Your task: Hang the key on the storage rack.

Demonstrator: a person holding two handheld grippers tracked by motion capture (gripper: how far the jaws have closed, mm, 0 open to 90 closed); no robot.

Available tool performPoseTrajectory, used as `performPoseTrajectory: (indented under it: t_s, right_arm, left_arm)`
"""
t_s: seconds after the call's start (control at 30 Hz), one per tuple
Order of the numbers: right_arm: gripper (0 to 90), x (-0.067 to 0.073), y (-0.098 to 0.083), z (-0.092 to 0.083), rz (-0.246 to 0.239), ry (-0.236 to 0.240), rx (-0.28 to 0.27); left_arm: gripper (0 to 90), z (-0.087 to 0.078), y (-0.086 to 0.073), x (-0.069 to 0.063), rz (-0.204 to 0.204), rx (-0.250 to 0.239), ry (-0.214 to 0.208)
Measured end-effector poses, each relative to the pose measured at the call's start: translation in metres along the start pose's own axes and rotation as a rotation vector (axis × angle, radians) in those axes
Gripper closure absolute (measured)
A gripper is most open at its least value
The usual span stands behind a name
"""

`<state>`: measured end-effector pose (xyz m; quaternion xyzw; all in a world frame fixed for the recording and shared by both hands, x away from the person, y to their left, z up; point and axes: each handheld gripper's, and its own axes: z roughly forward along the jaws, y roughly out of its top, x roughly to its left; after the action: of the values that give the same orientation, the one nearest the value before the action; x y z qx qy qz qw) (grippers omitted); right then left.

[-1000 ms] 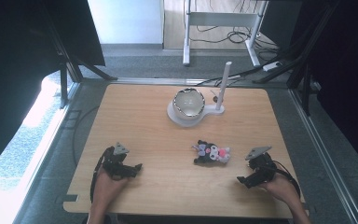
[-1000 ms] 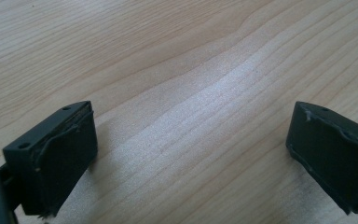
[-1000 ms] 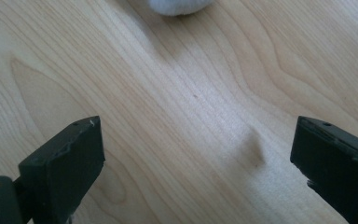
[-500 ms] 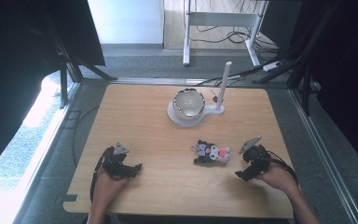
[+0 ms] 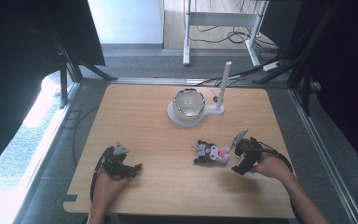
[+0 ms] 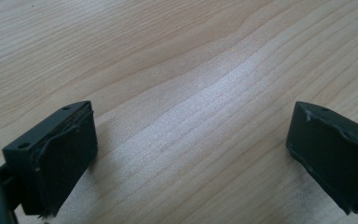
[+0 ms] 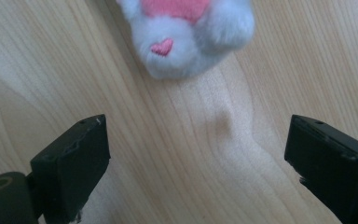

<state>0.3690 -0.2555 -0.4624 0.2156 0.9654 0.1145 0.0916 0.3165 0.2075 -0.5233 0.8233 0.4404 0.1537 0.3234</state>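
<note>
A small plush toy [image 5: 209,152] in black, white and pink lies on the wooden table [image 5: 135,116], right of centre. My right gripper [image 5: 236,157] is just to its right and points at it. In the right gripper view the toy's white and pink end [image 7: 189,32] lies just beyond the jaws. Those jaws stand open [image 7: 198,154] over bare wood after closing slightly, and nothing is between them. My left gripper [image 5: 134,168] rests at the front left, open [image 6: 191,149], with bare wood between its jaws.
A shiny bowl [image 5: 189,102] sits on a white base [image 5: 179,119] at the table's far middle, with a white upright post [image 5: 223,86] beside it. Black frame legs and cables stand beyond the far edge.
My right hand has moved its gripper left across the table, close up to the plush toy. The left gripper and the toy have stayed put.
</note>
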Motion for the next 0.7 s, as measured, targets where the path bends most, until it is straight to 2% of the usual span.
performPoseTrajectory:
  t_s: [0.1, 0.37, 0.6, 0.7]
  right_arm:
    - [7.0, 0.000, 0.004, 0.001, -0.009, -0.001, 0.013]
    - [8.9, -0.001, 0.023, 0.006, -0.081, 0.021, 0.064]
    - [12.3, -0.002, 0.045, 0.009, -0.129, 0.027, 0.094]
    - [13.2, 0.001, 0.059, 0.012, -0.158, 0.045, 0.107]
  left_arm:
    - [1.7, 0.000, 0.000, 0.000, 0.000, 0.000, 0.000]
    - [1.7, 0.000, 0.000, 0.000, 0.000, 0.000, 0.000]
    - [1.7, 0.000, 0.000, 0.000, 0.000, 0.000, 0.000]
    - [1.7, 0.000, 0.000, 0.000, 0.000, 0.000, 0.000]
